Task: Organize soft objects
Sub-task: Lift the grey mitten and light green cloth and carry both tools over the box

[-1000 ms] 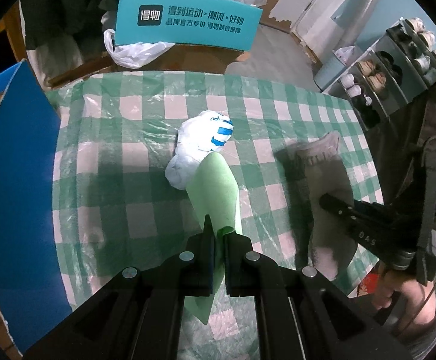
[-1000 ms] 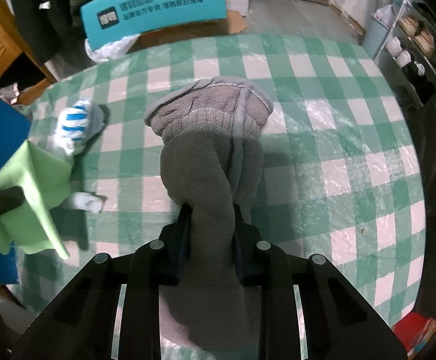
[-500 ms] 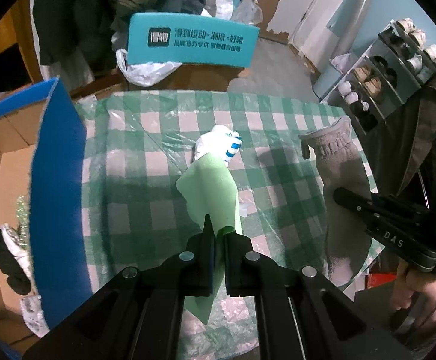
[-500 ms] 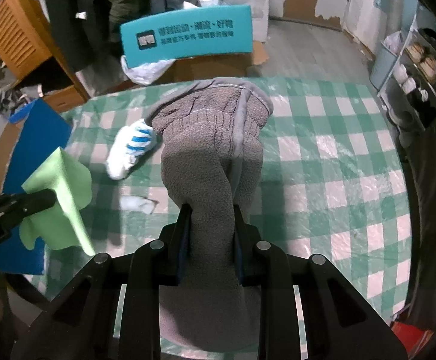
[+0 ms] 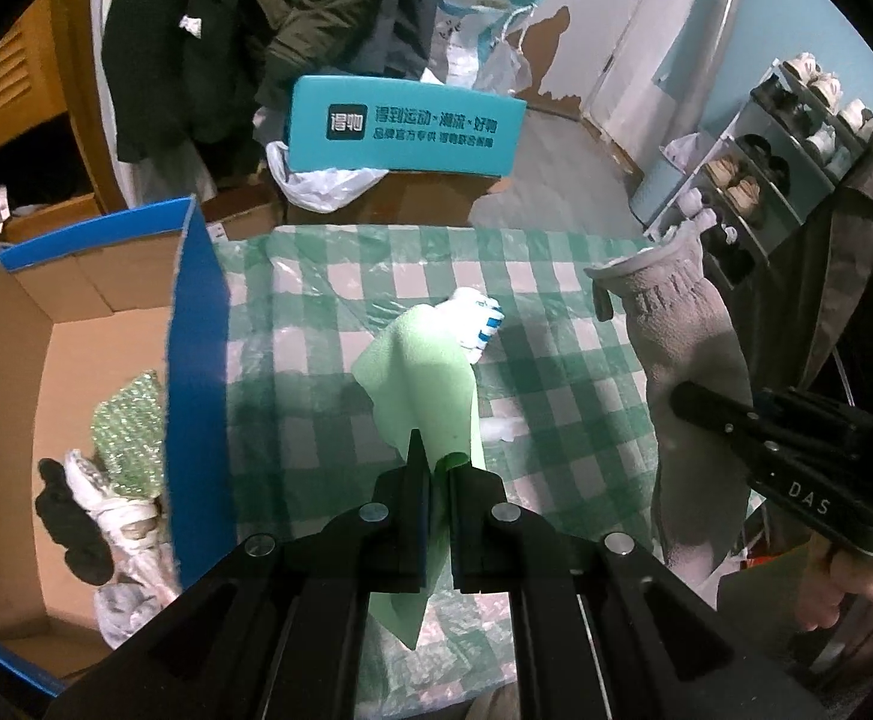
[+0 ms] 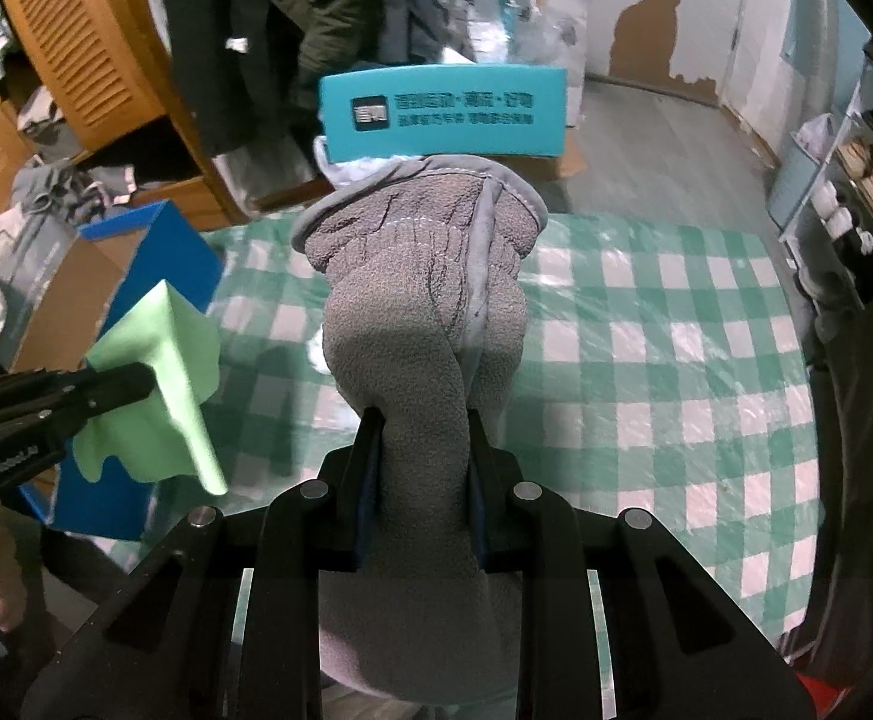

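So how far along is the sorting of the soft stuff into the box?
Partly done: several soft items already lie in the cardboard box. In hand: the left tongs grip a green cloth, the right tongs a grey glove. Left: a blue-striped white sock on the table.

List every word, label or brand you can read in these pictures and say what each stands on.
"DAS": right gripper, on its body.
"得物" logo plus lines of Chinese characters: teal box; too small to read reliably.
White lettering: left gripper, on its body; too blurred to read.
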Demonstrator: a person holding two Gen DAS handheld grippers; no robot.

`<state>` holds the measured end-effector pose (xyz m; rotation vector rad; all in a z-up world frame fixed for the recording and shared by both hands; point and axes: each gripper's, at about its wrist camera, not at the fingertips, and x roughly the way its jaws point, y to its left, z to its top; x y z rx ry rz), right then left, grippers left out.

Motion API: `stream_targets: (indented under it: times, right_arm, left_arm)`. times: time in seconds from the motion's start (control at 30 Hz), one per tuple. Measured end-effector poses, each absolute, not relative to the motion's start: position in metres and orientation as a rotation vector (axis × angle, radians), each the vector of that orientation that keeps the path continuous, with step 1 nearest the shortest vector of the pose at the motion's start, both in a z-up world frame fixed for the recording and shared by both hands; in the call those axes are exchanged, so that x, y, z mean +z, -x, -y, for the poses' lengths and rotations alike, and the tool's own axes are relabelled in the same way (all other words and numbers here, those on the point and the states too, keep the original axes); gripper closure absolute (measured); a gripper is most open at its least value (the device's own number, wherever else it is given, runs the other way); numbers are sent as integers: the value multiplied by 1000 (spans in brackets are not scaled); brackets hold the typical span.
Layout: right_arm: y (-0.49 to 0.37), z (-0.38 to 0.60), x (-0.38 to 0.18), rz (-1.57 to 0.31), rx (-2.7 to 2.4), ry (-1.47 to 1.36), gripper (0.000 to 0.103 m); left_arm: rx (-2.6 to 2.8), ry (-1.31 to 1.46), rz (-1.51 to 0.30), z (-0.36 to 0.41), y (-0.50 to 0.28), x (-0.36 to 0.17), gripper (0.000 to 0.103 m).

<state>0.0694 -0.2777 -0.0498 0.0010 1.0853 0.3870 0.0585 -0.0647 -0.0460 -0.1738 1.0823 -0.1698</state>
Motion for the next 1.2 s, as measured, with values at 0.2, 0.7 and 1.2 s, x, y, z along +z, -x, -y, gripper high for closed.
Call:
stream_targets:
  times: [0.2, 0.7, 1.2]
  right_arm:
    - [-66, 259, -35, -1060, 423, 15, 81]
    - [-69, 201, -9, -1020, 527, 31, 81]
    - [-74, 132, 1, -1014, 633, 58, 80]
  left_arm:
    - [-152, 177, -1050, 50, -49, -33, 98]
    - [-102, 217, -981, 4, -34, -7, 98]
    - [-11, 273, -947, -55, -20, 0, 98]
